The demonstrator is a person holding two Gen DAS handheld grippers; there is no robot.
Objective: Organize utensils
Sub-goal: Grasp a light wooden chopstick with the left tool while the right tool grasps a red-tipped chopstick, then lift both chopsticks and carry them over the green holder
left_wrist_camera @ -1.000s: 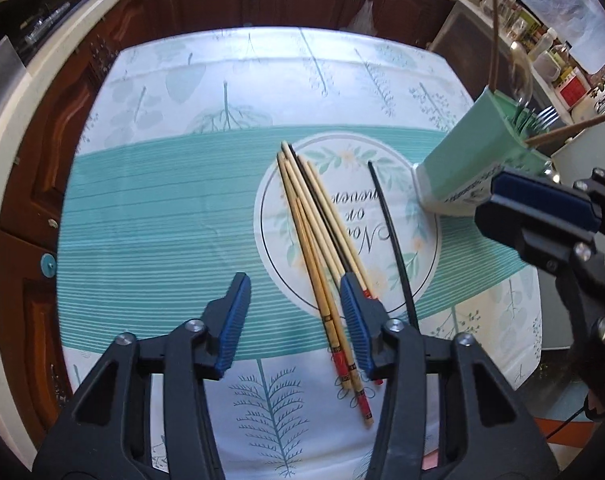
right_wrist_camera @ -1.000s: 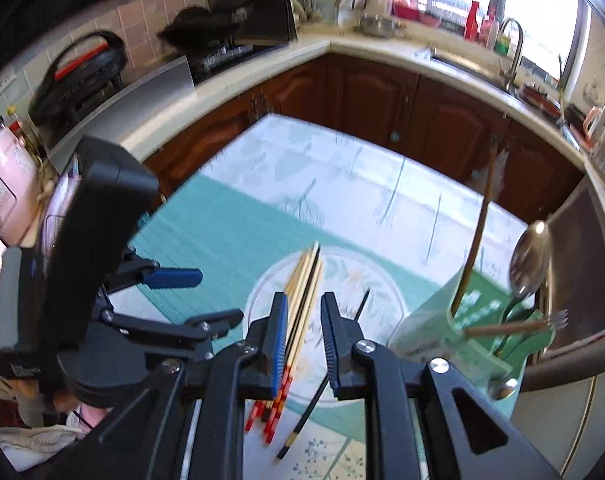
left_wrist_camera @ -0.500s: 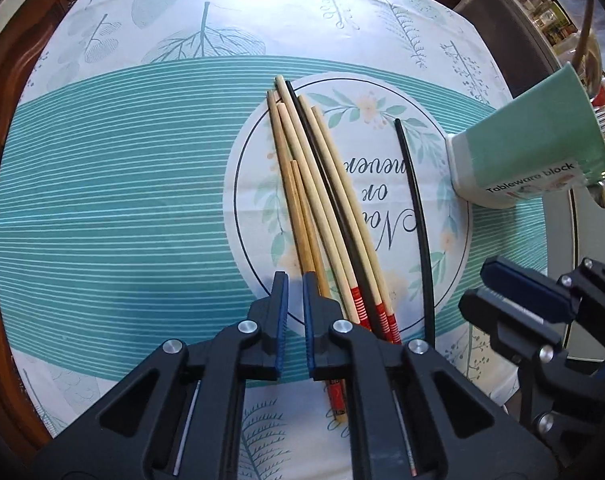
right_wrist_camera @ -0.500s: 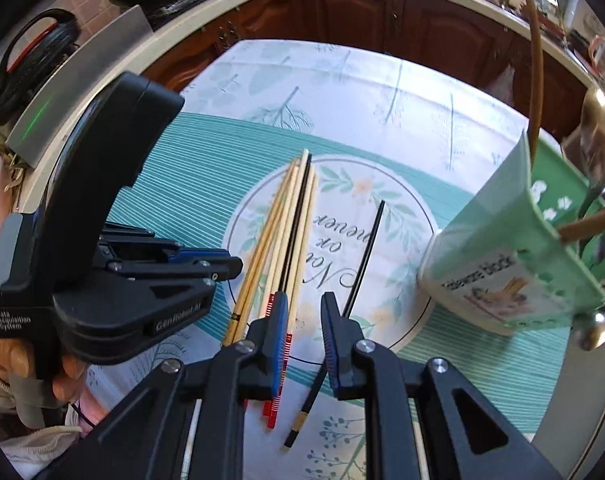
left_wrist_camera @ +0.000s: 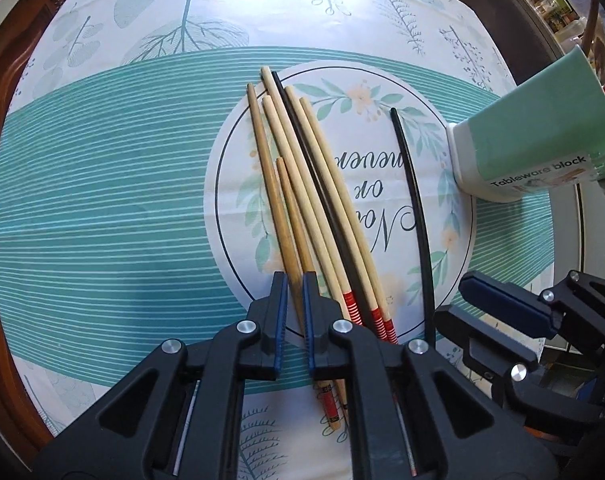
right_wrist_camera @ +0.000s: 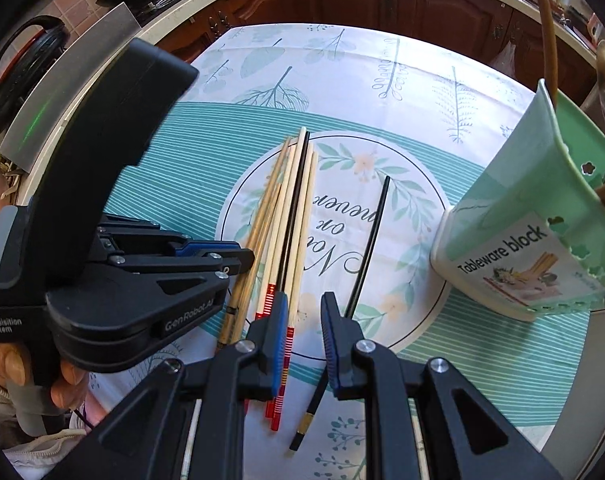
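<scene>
Bamboo chopsticks (left_wrist_camera: 298, 184) lie in a loose bundle across the round floral print at the centre of the teal-striped tablecloth (left_wrist_camera: 102, 184), their tips fanning toward the upper middle of the left wrist view and their red-banded ends pointing down toward the lower edge. One black chopstick runs through the bundle; a second, the lone black chopstick (left_wrist_camera: 414, 208), lies apart to the right of it, its far tip near the base of the holder.

At the lower centre of that view the left gripper (left_wrist_camera: 293, 308) has its blue-padded jaws drawn in close on the darker bamboo chopstick (left_wrist_camera: 276, 204) at the left edge of the bundle — the stick passes between the pads, which press on either side of it.

In the right wrist view the right gripper (right_wrist_camera: 304, 320) sits at the lower centre with its jaws parted and nothing between them, over the cloth between the red-banded ends and the lone black chopstick (right_wrist_camera: 368, 248). The left gripper (right_wrist_camera: 238, 254) shows at the left of that frame, seen from the side.

The mint-green utensil holder (right_wrist_camera: 518, 216), labelled "Tableware block", stands at the right edge of both views.
</scene>
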